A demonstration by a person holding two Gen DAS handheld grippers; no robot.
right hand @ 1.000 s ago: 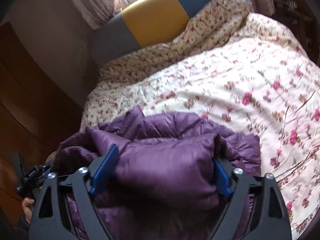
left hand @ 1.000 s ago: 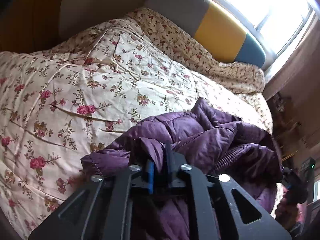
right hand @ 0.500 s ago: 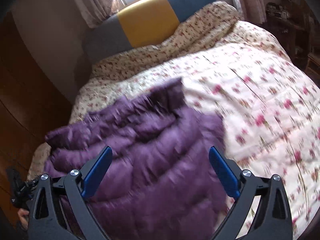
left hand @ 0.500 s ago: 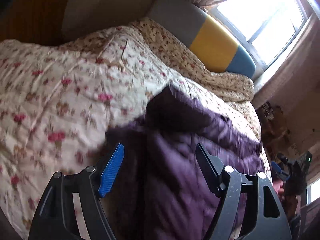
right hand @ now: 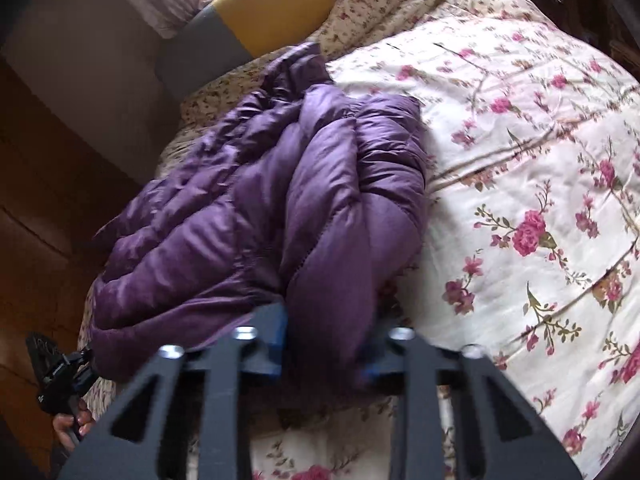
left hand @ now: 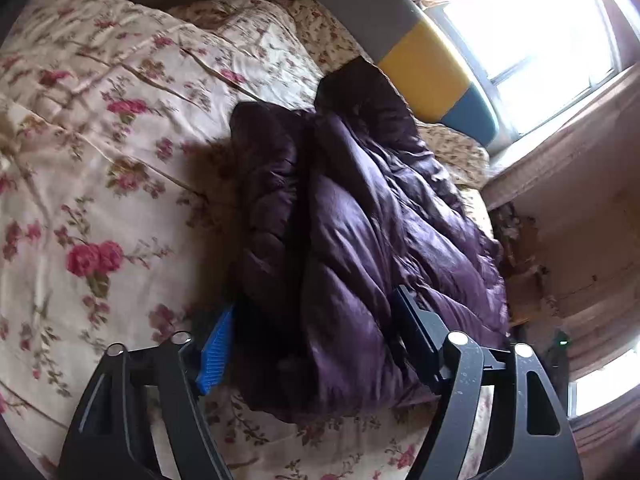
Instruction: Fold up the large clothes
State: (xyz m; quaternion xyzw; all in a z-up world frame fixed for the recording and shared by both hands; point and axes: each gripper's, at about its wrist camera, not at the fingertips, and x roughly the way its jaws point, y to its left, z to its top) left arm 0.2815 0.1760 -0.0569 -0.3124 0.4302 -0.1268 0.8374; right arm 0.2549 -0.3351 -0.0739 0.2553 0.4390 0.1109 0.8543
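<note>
A purple puffer jacket (left hand: 352, 216) lies bunched lengthwise on the floral bedspread (left hand: 100, 168). In the left wrist view my left gripper (left hand: 312, 344) is open, its blue-padded fingers (left hand: 216, 344) straddling the jacket's near end without clamping it. In the right wrist view the jacket (right hand: 256, 208) lies with a sleeve or side panel folded on top. My right gripper (right hand: 326, 342) has closed in on the near hem of that folded part and pinches the fabric between its pads.
A headboard (left hand: 432, 72) with grey, yellow and blue panels stands at the far end below a bright window (left hand: 532, 28). The wide floral bedspread (right hand: 540, 160) lies beside the jacket. A dark wooden wall (right hand: 48, 200) borders the bed. A hand holding a black device (right hand: 56, 376) shows low.
The left gripper let go of the jacket and opened. The jacket dropped flat onto the bed. The right gripper, open before, closed on the jacket's near hem.
</note>
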